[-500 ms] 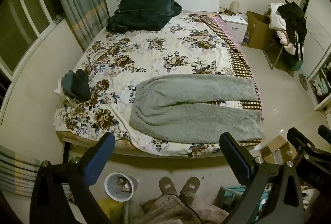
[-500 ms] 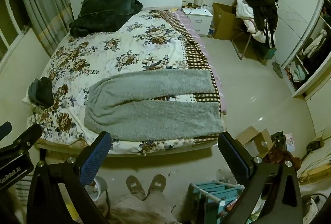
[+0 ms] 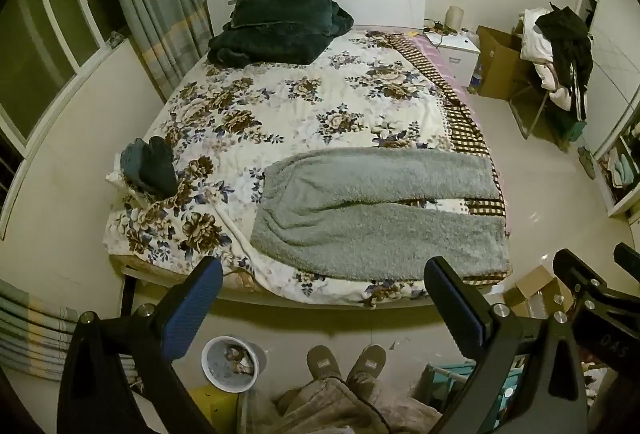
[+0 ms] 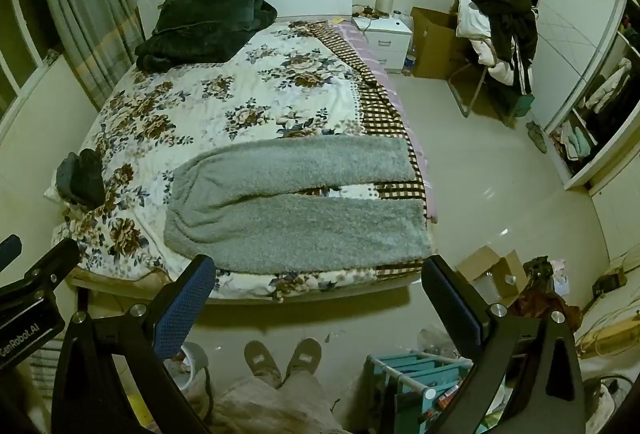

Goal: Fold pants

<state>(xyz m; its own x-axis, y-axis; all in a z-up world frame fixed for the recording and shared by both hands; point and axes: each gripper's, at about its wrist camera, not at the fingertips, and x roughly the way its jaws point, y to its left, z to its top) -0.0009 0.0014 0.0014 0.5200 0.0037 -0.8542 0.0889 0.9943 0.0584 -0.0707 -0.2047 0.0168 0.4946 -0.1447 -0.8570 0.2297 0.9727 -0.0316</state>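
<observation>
Both the left gripper (image 3: 322,304) and right gripper (image 4: 318,302) hang wide open, empty; the fluffy grey fleece pants (image 3: 380,211) (thick, bulky) may bunch if pinched unevenly.

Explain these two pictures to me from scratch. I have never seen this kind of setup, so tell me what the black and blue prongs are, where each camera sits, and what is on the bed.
A person stands at the foot of a bed, holding a two-finger tool in each hand. Each tool carries a wide-angle camera looking along its fingers.

One picture comes from the left tool, the other from the right tool. The blue-padded prongs are their fingers, spread wide, holding nothing.

On the floral bedspread, grey fleece pants lie flat, legs pointing right. A dark folded blanket sits by the headboard, and a small dark bundle at the left edge. The slippers below are the person's feet.
</observation>
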